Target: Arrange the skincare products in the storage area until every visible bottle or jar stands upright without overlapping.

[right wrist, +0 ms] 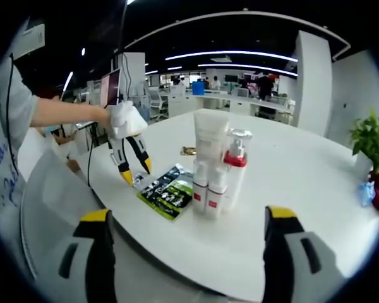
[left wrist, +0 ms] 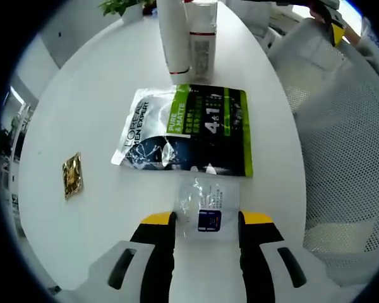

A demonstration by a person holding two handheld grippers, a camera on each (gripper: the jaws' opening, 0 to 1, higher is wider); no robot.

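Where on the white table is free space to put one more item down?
Free: the table between the bottles and the plant, and the stretch between the gold packet and the L'Oreal pouch. Crowded: the bottles, the pouch, the clear sachet, and the left gripper.

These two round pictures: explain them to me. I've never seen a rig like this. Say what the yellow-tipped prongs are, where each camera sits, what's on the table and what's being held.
A person holds a hand tool, a gripper, in each hand. Each carries a fisheye camera that looks along its two yellow-tipped jaws.

The left gripper view looks down at a white table. The left gripper is open, with a small clear sachet lying between its jaws. Beyond lie a dark and green pouch and a small gold packet; standing bottles are at the far end.

The right gripper view looks across the table from the side. The right gripper is open and holds nothing. It shows the upright bottles grouped together, the pouch, and the left gripper in the person's gloved hand.
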